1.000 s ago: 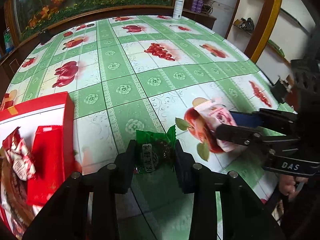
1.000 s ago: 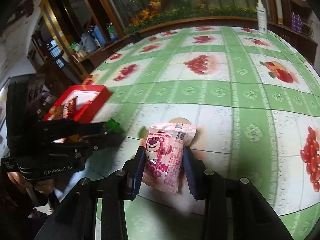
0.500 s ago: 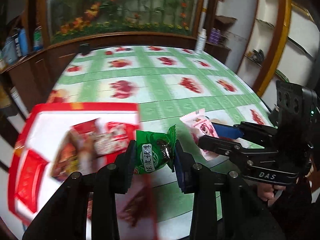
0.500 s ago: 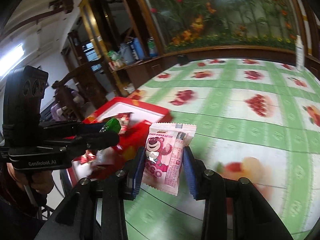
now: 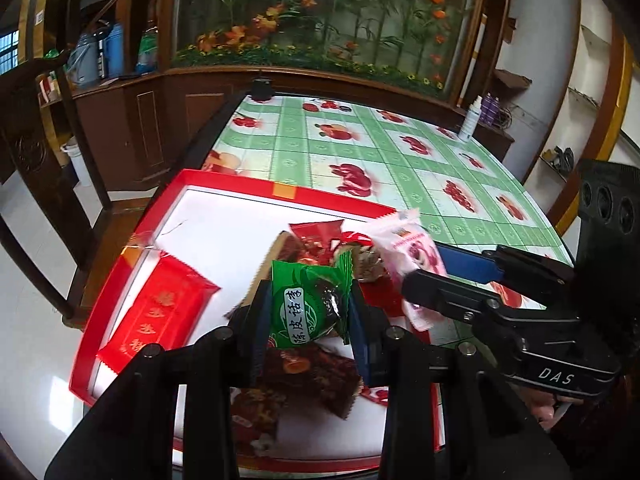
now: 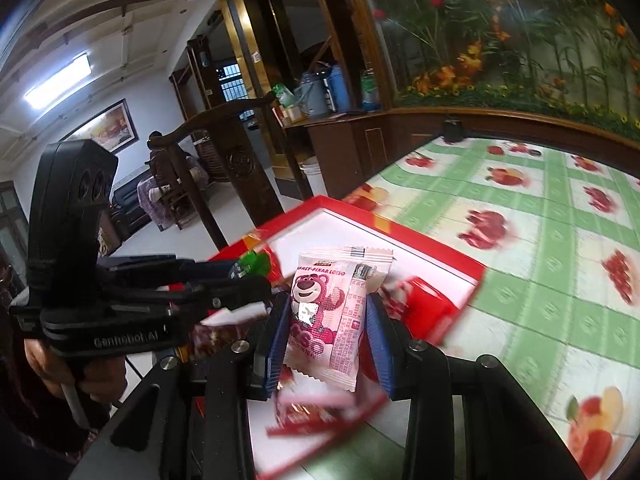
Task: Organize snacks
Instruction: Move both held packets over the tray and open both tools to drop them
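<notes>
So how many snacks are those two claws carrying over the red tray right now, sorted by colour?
Green packet: 1
Pink packet: 1
Total: 2

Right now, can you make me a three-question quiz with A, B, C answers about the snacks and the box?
1. Where is the green snack packet?
A. flat on the tablecloth
B. between the left gripper's jaws, over the red box
C. on the floor

2. What colour is the packet in the right gripper?
A. pink
B. blue
C. yellow

3. How is the red box?
A. lidded
B. upside down
C. open, snacks inside

Answers: B, jaws pinch it above the box; A, the pink bear packet; C, wrappers lie on its white floor.
</notes>
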{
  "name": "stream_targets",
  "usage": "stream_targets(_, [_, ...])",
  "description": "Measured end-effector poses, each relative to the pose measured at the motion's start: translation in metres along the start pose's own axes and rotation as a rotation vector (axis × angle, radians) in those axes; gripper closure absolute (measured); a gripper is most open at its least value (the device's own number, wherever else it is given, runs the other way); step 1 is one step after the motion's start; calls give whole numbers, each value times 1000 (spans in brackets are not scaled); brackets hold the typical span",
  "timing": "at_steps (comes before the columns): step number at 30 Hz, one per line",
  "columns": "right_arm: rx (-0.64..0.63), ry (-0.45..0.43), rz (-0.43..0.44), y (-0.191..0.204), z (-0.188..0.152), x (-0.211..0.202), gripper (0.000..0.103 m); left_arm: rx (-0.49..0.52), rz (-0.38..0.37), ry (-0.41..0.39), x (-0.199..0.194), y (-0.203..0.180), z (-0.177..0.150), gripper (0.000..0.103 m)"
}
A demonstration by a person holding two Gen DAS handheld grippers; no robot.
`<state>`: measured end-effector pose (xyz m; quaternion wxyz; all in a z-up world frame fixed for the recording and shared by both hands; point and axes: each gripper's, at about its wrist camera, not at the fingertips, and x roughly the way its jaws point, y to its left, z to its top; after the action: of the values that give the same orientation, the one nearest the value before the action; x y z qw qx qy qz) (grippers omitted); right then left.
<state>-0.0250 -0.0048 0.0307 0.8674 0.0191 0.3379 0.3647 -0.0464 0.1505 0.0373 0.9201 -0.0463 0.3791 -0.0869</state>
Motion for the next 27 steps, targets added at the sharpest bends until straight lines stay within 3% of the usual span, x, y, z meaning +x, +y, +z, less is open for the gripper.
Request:
stream_targets(9, [-13, 5, 17, 16, 13, 27, 62, -34, 7, 4, 3, 15, -2, 70])
stream_targets(11, [-1, -1, 18, 15, 15, 26, 62, -50, 19, -2, 1, 17, -1, 62])
stream_targets(13, [19, -36, 11, 8, 18, 17, 60, -73, 10, -30, -5, 20, 1, 61])
stream_targets(15, [58, -106, -19, -8, 20, 0, 56, -53, -2, -87, -15, 16, 4, 50])
stream_targets(16, [78, -124, -34, -16, 21, -6, 53, -30, -4, -107, -18, 11, 4, 33])
stream_targets(17, [100, -138, -54, -26, 21, -12, 51, 1, -3, -123, -19, 3, 4, 23])
stream_targets(20, [169, -151, -137, -61, 15, -30, 50, 55, -26, -131, -18, -16, 4, 23])
stream_targets(24, [254, -142, -193, -95, -1, -50, 44, 99, -98, -57, -1, -48, 4, 23])
stream_targets(27, [302, -133, -239, -118, -17, -68, 43, 137, -97, -28, 9, -75, 3, 23])
